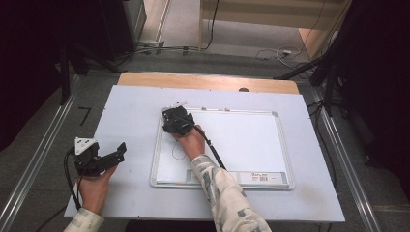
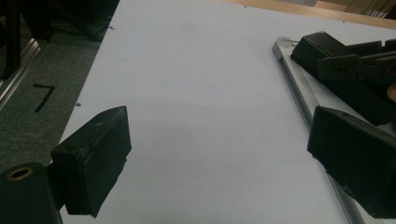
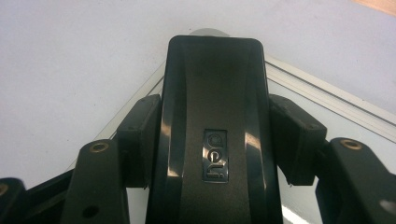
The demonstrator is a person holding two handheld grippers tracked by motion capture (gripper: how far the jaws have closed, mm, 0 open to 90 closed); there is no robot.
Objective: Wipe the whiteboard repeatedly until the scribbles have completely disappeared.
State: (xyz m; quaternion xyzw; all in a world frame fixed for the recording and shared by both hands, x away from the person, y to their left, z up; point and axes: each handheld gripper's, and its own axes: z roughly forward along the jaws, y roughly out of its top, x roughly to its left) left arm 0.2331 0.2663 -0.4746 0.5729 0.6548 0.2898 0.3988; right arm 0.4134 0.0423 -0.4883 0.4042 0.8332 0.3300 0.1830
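Your right gripper (image 1: 173,117) has its fingers (image 3: 140,135) clamped on both sides of a black eraser (image 3: 215,135), which sits at the upper left corner of the whiteboard (image 1: 241,140), above a thin scribble (image 1: 178,152) on its face. Your left gripper (image 1: 113,155) rests on the pale surface (image 1: 130,111) left of the whiteboard, fingers (image 2: 95,161) spread wide with nothing between them.
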